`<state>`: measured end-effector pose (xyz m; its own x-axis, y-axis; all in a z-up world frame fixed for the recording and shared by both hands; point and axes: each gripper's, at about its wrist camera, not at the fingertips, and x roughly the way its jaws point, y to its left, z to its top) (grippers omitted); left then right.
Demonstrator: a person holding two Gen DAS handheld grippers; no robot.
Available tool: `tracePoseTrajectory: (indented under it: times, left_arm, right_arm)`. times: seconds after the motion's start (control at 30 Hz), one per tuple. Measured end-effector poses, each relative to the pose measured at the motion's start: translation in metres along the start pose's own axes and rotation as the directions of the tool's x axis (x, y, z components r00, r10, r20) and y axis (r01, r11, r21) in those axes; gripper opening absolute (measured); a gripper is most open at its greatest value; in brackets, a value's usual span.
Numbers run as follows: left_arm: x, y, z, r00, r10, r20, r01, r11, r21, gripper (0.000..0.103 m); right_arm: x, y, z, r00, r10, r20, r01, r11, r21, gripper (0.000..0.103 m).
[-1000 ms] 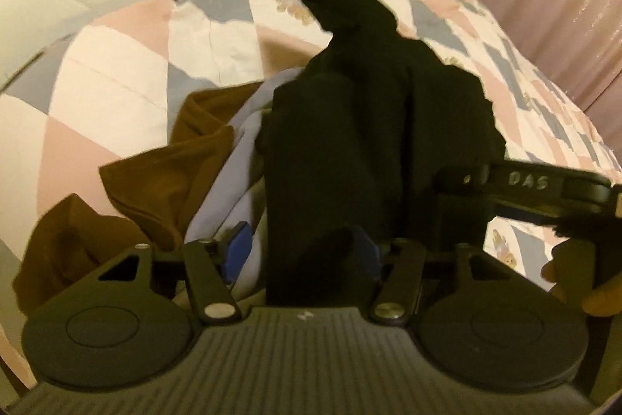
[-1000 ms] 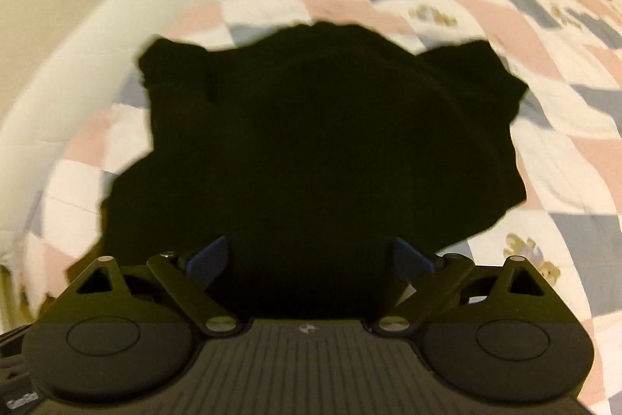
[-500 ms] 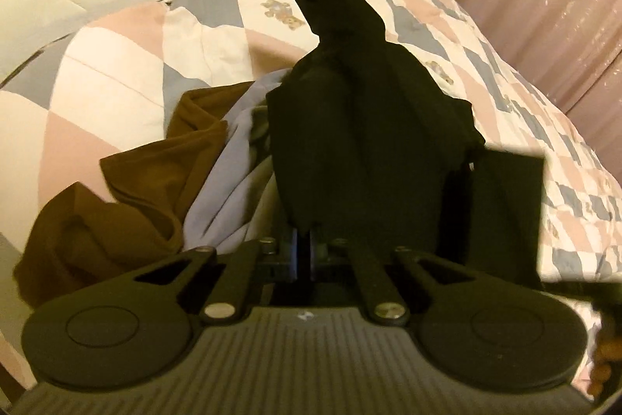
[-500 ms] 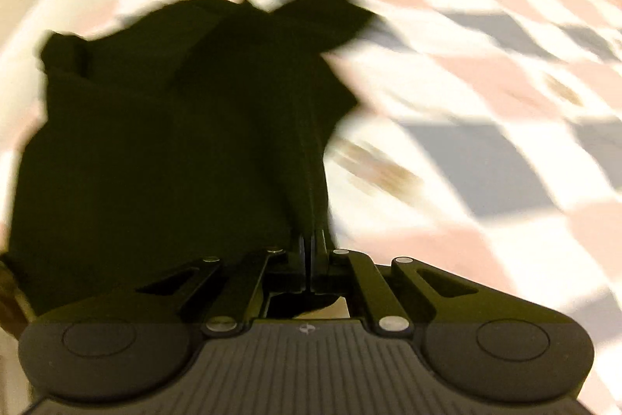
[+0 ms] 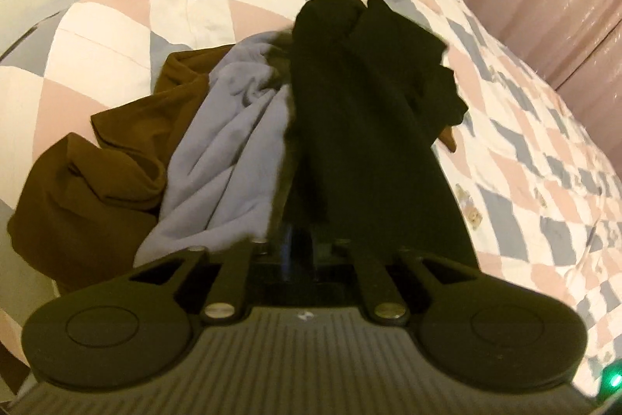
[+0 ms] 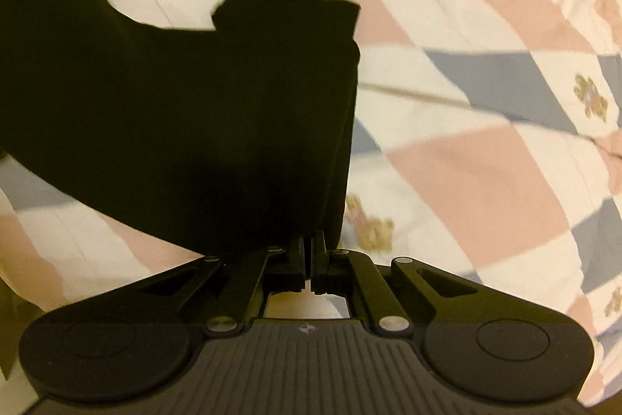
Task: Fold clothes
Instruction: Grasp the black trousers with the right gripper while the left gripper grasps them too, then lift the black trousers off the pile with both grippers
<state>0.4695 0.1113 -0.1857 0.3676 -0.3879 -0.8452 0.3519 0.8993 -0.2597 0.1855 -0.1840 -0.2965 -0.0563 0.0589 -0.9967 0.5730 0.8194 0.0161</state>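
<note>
I pinch a black garment (image 5: pixel 361 111) in my left gripper (image 5: pixel 299 251). My right gripper (image 6: pixel 310 255) pinches it too, above the quilt (image 6: pixel 486 127). Brown (image 5: pixel 97 174) and lilac (image 5: pixel 229 150) clothes lie beside it.

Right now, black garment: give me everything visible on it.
The black garment is dark, matte, soft-looking fabric with no print or seams readable. It is bunched and stretched, not flat. Both grippers are shut on it: the left gripper pinches one end, the right gripper an edge. In the left view it lies against the lavender garment on the patchwork quilt. In the right view a squared flap sticks up above the quilt.
</note>
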Motion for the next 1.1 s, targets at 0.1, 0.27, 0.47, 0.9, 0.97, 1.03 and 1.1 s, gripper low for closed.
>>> tracePoseTrajectory:
  times: [0.1,0.27,0.47,0.9,0.97,1.03,1.1]
  left_arm:
    - [0.007,-0.01,0.004,1.0,-0.005,0.008,0.004,0.999,0.042,0.033]
    - [0.014,-0.026,0.006,0.997,-0.071,0.014,0.07,0.996,0.059,0.036]
    - [0.029,-0.047,-0.012,0.989,-0.137,-0.059,0.141,0.987,0.076,0.036]
    - [0.082,-0.086,-0.047,0.963,-0.179,-0.203,0.203,0.974,0.099,0.04]
    - [0.089,-0.088,-0.044,0.963,-0.189,-0.194,0.207,0.975,0.081,0.041]
    - [0.097,-0.091,-0.041,0.963,-0.198,-0.184,0.212,0.975,0.063,0.043]
    - [0.105,-0.093,-0.038,0.963,-0.207,-0.175,0.217,0.975,0.045,0.043]
  right_arm:
    - [0.001,-0.009,-0.014,0.999,-0.04,-0.032,0.04,0.999,0.003,0.0]
    - [0.002,-0.045,-0.036,0.984,-0.156,-0.088,0.16,0.986,0.042,0.0]
    - [0.042,-0.11,-0.094,0.886,-0.345,-0.31,0.374,0.927,0.038,0.001]
    - [0.008,-0.092,-0.044,0.934,-0.347,-0.08,0.343,0.937,-0.062,0.067]
    - [-0.013,-0.085,-0.016,0.962,-0.273,0.019,0.274,0.962,-0.016,0.069]
    - [-0.034,-0.077,0.011,0.973,-0.199,0.12,0.198,0.98,0.022,0.07]
    - [-0.056,-0.07,0.038,0.969,-0.12,0.215,0.111,0.992,0.055,0.07]
